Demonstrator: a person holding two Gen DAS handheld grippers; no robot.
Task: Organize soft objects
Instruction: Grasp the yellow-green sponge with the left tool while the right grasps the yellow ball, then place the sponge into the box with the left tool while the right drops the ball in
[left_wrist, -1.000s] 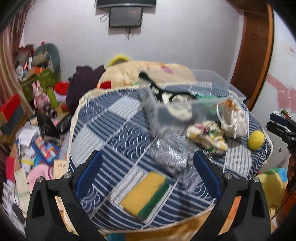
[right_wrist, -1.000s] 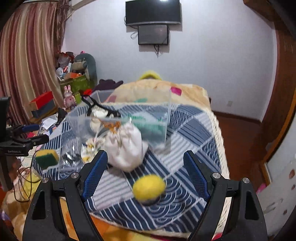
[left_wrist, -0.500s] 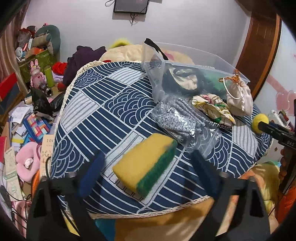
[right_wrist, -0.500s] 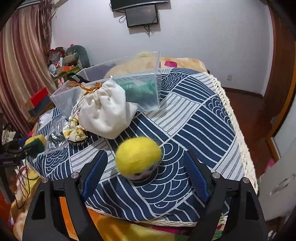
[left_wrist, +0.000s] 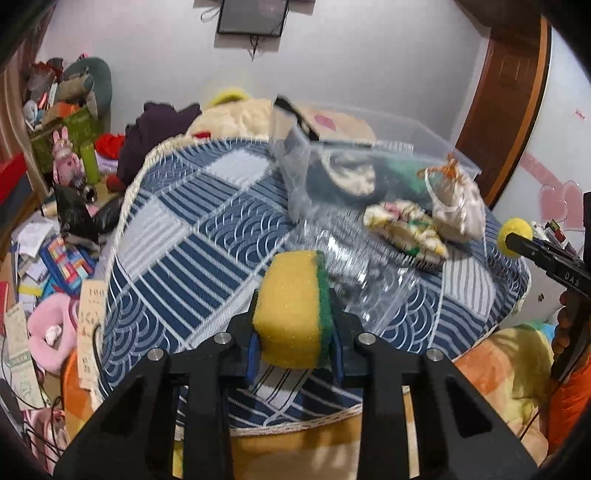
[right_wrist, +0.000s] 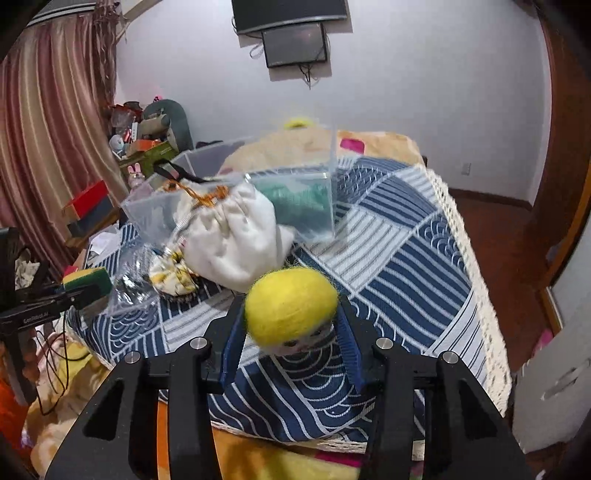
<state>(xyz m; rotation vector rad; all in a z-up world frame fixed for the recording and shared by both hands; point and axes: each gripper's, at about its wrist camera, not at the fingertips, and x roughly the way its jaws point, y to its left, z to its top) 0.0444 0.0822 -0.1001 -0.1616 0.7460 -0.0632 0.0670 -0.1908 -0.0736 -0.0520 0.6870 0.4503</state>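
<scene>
Fingers (left_wrist: 255, 325) clamp sponge (left_wrist: 291, 306) | right gripper (left_wrist: 532, 251) marked "DAS"

Both wrist views look along their fingers from opposite bed (left_wrist: 177, 236) corners, sharing the clear bin (right_wrist: 229, 206).

The right gripper (left_wrist: 546, 258) has the white letters "DAS" on its black side. The left gripper (right_wrist: 55, 299) has small white writing too, but it is too blurry to read.
</scene>
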